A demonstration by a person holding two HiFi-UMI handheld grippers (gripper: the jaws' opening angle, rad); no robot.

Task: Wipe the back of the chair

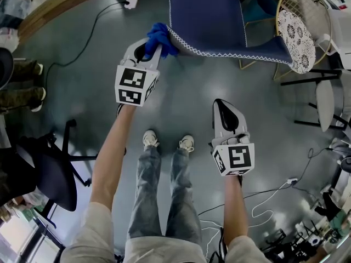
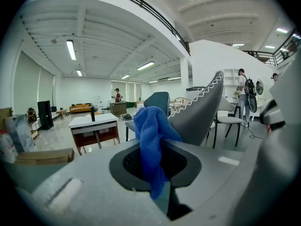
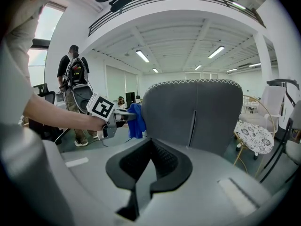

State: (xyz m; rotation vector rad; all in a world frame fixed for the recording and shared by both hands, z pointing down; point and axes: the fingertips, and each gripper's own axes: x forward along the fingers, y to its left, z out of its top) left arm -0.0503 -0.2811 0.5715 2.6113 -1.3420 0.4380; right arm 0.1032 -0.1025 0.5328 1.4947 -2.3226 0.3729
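Note:
The grey-blue chair back with white zigzag stitching stands in front of me; it fills the middle of the right gripper view. My left gripper is shut on a blue cloth, which is pressed against the left edge of the chair back. In the left gripper view the cloth bulges up from between the jaws, with the chair's edge right behind it. My right gripper hangs lower, away from the chair, its jaws closed on nothing. From there I see the left gripper and cloth at the chair's side.
A wire-frame chair with a patterned cushion stands right of the blue one. A black office chair is at my left, beside a standing person's legs. Cables trail on the grey floor. A low table stands further off.

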